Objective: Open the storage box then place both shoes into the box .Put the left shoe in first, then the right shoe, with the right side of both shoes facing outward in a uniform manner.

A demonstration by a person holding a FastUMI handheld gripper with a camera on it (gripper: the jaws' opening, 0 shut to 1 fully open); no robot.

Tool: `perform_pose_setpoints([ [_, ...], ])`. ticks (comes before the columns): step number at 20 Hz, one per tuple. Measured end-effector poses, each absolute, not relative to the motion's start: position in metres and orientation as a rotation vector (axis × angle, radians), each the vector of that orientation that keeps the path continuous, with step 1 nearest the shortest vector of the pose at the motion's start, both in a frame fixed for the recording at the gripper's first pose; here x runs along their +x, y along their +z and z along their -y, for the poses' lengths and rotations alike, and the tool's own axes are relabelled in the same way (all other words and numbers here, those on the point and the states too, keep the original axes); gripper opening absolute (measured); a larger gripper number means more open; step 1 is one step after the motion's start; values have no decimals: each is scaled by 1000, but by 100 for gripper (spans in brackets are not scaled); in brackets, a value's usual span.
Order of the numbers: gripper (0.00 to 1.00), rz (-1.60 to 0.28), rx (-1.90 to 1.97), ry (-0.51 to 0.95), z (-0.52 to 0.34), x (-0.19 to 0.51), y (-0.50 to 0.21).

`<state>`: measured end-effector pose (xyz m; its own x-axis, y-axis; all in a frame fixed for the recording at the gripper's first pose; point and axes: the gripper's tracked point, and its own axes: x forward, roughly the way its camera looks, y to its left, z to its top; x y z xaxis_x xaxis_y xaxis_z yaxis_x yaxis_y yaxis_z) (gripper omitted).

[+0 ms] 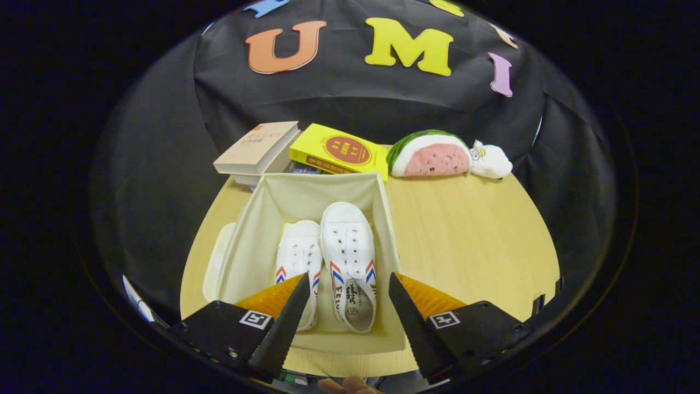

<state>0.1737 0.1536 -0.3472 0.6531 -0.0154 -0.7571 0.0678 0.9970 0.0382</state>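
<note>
I see the lid [217, 262] lying flat beside the open cream fabric storage box [249, 241]; inside it, the smaller-looking white canvas shoe [298, 260], then its white canvas partner [350, 257]. My gripper [347, 284] hangs released above them, fingers apart, holding nothing.

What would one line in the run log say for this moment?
gripper: open, holding nothing, above box | box: open | left shoe and right shoe: side by side inside
</note>
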Motion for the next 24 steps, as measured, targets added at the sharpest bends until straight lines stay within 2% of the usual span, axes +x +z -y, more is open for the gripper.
perform_pose_setpoints([
  [16,89,-460,11,-45,-88,126,-197],
  [24,93,-219,-15,-135,-26,117,-96],
])
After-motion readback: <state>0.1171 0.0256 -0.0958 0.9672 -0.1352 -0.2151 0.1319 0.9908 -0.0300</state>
